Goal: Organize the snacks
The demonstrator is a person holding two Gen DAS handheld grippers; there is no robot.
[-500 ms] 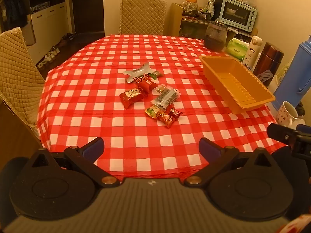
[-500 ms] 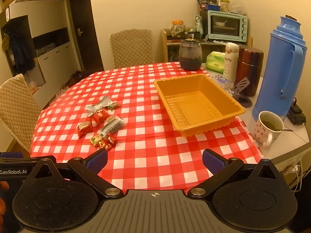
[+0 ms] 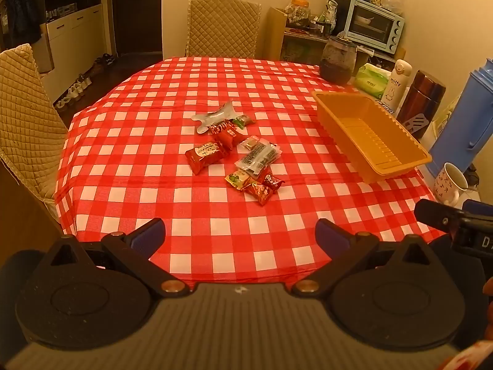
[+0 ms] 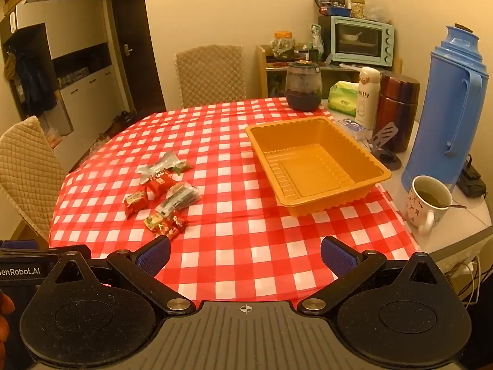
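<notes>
Still, both tools gape over untouched snacks, nothing moved.

left gripper | edged slightly toward snacks | nothing else moved

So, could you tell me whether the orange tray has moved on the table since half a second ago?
No. The tray sits on the same tablecloth checks, still just short of the dark jar.

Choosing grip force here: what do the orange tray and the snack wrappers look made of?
Orange tray: likely thin moulded plastic, semi-glossy, with ribbed floor and crimped rim. Snack wrappers: seemingly plastic or foil film, shiny and crinkled, one clear.
</notes>
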